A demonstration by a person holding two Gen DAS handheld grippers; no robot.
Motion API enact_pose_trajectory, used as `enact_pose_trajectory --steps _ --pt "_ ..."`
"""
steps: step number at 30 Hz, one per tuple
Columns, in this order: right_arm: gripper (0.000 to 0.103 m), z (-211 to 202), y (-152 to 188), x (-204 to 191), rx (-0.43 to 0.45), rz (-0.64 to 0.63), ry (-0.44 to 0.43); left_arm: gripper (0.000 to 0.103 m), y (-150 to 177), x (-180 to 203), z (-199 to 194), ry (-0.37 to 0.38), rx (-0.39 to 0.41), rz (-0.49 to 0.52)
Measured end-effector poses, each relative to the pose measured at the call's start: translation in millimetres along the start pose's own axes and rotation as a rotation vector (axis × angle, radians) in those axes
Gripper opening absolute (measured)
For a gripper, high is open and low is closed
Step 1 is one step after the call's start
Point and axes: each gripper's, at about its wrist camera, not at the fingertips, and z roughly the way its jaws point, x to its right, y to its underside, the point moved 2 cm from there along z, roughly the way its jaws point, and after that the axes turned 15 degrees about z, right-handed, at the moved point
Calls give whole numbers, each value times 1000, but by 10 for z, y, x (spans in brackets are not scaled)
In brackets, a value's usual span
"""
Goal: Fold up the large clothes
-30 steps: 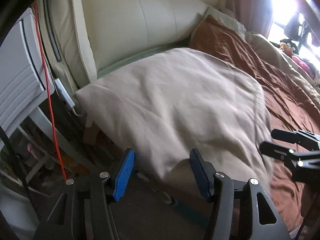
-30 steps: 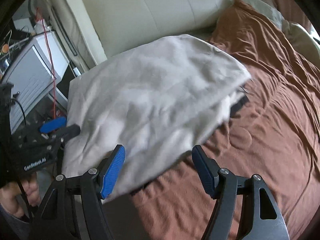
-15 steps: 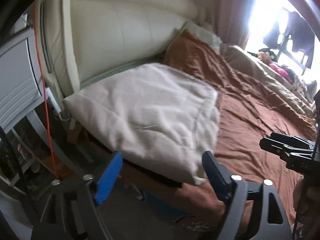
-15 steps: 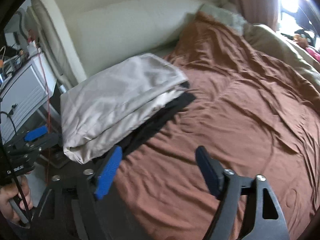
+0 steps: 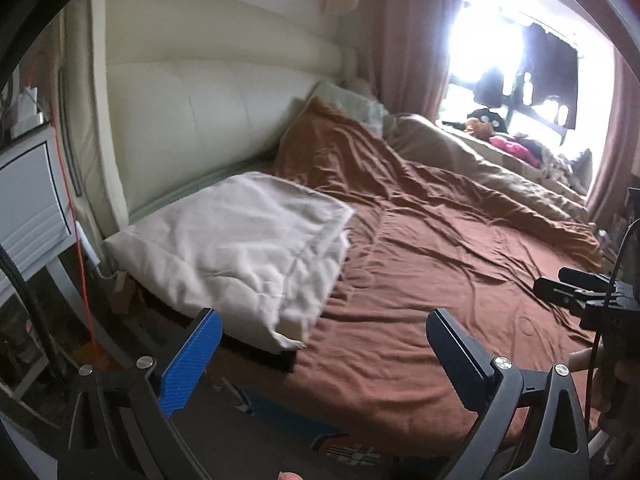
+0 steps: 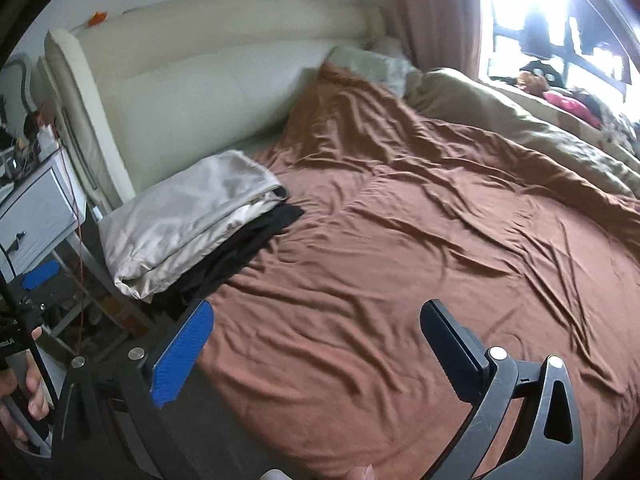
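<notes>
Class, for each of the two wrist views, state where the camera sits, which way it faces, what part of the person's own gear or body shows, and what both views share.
Left wrist: on the left gripper, facing across the bed toward the headboard and window; the right gripper shows at the right edge.
Right wrist: on the right gripper, facing the same way; the left gripper and a hand show at the left.
Shared: folded beige cloth, brown bedspread; both grippers open, empty.

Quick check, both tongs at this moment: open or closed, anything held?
Left tongs: open, holding nothing, above the brown bedspread.
Right tongs: open, holding nothing; the folded beige garment lies apart on the bed.
</notes>
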Motion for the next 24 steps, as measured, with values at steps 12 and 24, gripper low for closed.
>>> enact_pose_trajectory --steps 12,24 --pt "103 -959 466 435 129 44 114 103 86 580 -378 92 73 58" --pt "103 -1552 1127 759 251 136 220 103 301 1102 -629 175 117 139"
